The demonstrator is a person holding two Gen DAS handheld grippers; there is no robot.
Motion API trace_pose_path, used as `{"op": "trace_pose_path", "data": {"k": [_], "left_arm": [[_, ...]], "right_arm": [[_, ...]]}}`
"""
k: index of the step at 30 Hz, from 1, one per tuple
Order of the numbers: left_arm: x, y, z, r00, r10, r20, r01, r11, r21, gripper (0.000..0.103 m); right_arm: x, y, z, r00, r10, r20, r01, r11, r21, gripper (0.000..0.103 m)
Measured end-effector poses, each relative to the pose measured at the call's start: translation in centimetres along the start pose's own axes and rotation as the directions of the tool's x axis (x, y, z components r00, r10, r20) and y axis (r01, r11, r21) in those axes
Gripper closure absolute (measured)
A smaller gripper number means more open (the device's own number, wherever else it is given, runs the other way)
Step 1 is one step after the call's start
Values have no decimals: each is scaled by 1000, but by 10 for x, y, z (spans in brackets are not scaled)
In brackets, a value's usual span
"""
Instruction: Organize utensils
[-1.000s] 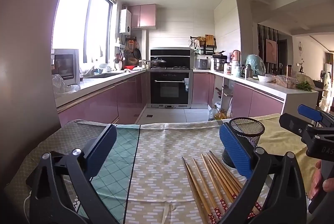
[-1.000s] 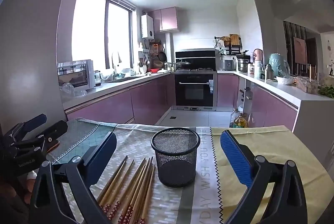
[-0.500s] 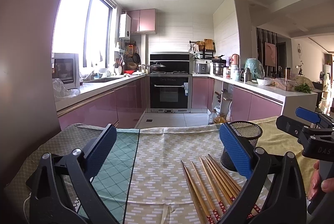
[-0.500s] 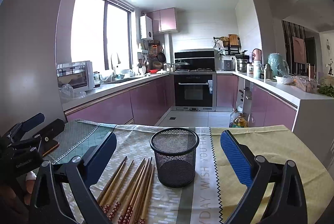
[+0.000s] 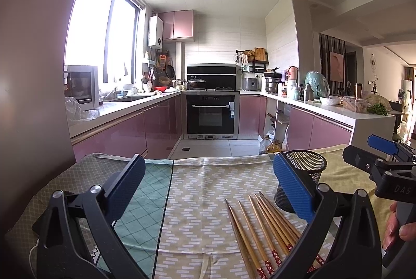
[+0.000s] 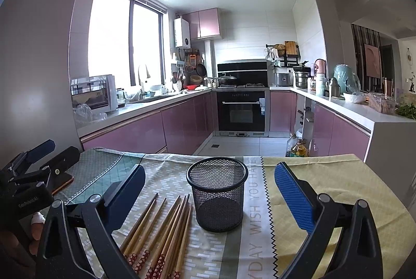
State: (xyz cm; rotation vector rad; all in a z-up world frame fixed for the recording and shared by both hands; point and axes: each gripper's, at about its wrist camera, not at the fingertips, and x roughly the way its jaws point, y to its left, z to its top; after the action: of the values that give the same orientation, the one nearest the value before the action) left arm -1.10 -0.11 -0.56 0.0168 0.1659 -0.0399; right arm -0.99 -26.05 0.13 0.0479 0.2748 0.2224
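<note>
1. Left gripper [image 5: 208, 190]: fingers spread wide, nothing between them, held above the cloth-covered counter [image 5: 197, 201]. Also seen at the left edge of the right wrist view [image 6: 41, 157], apart from everything on the cloth.
2. Cloth under the left gripper: green diamond-pattern panel on the left, beige brick-pattern panel in the middle.
3. Chopsticks [image 6: 161, 229]: loose bunch of wooden sticks lying flat on the beige panel, roughly parallel, fanned a little, red patterned ends toward the cameras. In the left wrist view [image 5: 262, 227] they sit under the left gripper's right finger.
4. Cup [image 6: 217, 197]: black mesh, upright, nothing visible inside, standing on the cloth just right of the chopsticks; nearest stick tips close to its base, contact cannot be told. In the left wrist view [image 5: 304, 175] it is partly hidden behind the blue finger pad.
5. Right gripper [image 6: 209, 194]: fingers spread wide, holding nothing, cup centred in the gap between them but farther out. Seen from the left wrist view [image 5: 374, 157] at the right edge, above the yellow part of the cloth, right of the cup.
6. Hand [image 5: 397, 229]: partly visible on the right gripper's handle, bottom right.
7. Background: kitchen with pink cabinets and oven [image 6: 241, 112].
</note>
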Motion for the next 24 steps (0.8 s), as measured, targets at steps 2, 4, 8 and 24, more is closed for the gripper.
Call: {"op": "trace_pose_path", "data": {"k": [2, 4, 8, 24], "left_arm": [[1, 0, 0, 1000, -2, -1, 2, 1000, 0, 6], [0, 0, 0, 1000, -2, -2, 2, 1000, 0, 6], [0, 0, 0, 1000, -3, -3, 3, 1000, -1, 6], [0, -1, -1, 1000, -2, -5, 2, 1000, -2, 6]], "right_arm": [[0, 0, 0, 1000, 0, -1, 0, 1000, 0, 7], [0, 1, 0, 1000, 0, -2, 0, 1000, 0, 7], [0, 1, 0, 1000, 0, -3, 0, 1000, 1, 7], [1, 1, -2, 1000, -1, -10, 1, 1000, 5, 7]]}}
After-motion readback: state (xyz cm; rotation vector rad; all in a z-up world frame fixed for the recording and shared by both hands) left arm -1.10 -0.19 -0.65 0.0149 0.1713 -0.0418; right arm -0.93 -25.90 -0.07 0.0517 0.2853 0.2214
